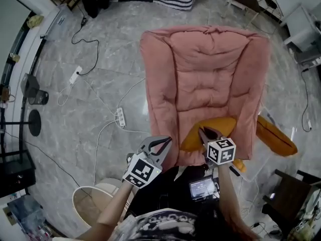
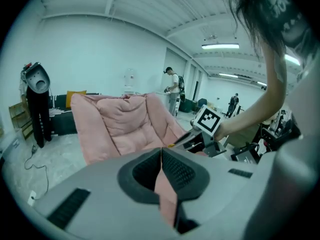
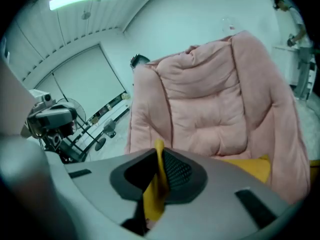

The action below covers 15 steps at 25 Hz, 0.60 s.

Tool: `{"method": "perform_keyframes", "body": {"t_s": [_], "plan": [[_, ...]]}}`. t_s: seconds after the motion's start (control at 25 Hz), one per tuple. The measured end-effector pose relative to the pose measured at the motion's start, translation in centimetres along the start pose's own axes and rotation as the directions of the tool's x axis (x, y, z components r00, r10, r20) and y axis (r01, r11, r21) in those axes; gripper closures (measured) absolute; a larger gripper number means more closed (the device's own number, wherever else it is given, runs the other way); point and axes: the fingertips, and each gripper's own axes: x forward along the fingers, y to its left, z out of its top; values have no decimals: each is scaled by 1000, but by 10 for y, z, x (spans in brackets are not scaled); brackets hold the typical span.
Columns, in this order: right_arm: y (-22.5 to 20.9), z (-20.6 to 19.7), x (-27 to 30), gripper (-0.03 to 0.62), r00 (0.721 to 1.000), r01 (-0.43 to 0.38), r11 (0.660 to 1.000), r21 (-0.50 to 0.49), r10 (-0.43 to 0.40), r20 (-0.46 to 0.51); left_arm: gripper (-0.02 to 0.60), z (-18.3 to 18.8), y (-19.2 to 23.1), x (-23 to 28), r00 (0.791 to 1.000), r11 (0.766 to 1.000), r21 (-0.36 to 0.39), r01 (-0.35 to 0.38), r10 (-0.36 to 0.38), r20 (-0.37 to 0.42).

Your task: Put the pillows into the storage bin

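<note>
Over on the seat of the pink lounge chair (image 1: 210, 74) is where it's all happening atm. The person stands at the front edge of it, looking straight down, with a gripper in each hand

>> which one's got the pillow?

The right gripper (image 1: 205, 133). Its jaws are pinched down narrow on a fold of the yellow pillow (image 1: 223, 127), and you can see the yellow fabric squeezed right between the pads. The pillow itself lies on the front of the seat, near the chair's front edge

>> and the left?

The left gripper (image 1: 163, 144) is clamped too, but on the chair, not on a pillow. There's a strip of the pink cover caught between its jaws, at the front corner of the seat on that side

>> only one pillow then?

Nope, a second orange-yellow pillow (image 1: 276, 134) sticks out past the chair's edge on the right gripper's side, down on the grey marble floor (image 1: 100, 99). Can't tell if it's tucked under the chair or just lying against it. Neither gripper is touching that one

>> where's the bin?

A round cream storage bin (image 1: 83, 191) sits on the floor next to the person's left arm, well apart from both pillows. Other than that, a white power strip (image 1: 120, 117) with its cable lies on the floor beside the chair
</note>
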Motion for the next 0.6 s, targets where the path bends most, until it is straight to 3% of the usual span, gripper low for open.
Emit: {"method": "perform_keyframes", "body": {"t_s": [0.2, 0.44, 0.6], "plan": [[-18, 16, -73, 557, 981, 54, 987, 150, -81, 176, 568, 28, -21, 10, 997, 993, 93, 75, -77, 21], [-25, 22, -164, 560, 895, 2, 920, 393, -177, 410, 568, 52, -62, 27, 979, 959, 210, 192, -201, 21], [-22, 5, -224, 562, 847, 18, 894, 447, -251, 468, 568, 60, -98, 38, 957, 924, 261, 280, -289, -3]]}}
